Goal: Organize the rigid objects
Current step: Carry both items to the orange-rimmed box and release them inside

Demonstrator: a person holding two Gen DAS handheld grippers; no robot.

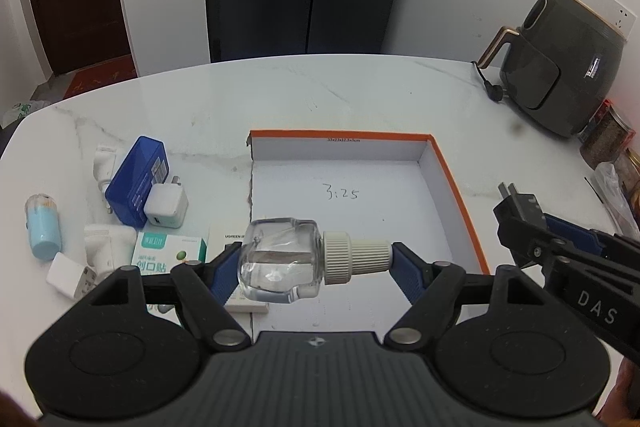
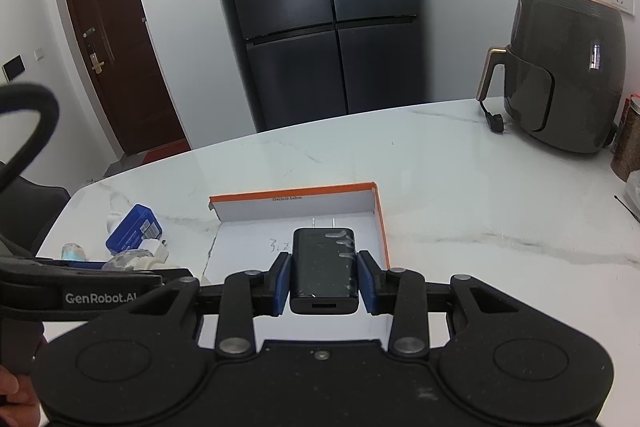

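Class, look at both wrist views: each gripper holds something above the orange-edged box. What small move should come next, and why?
Probably lower both a little into the box, then open. The left gripper clamps a clear bottle end to end, and the right gripper is shut on a black charger. Both hang over the box's bare white floor, so a short descent should avoid a drop.

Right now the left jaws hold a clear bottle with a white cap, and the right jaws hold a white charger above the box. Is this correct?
Not quite: the charger in the right jaws is black, as the right wrist view shows. The left jaws do hold the clear bottle, and the box lies below.
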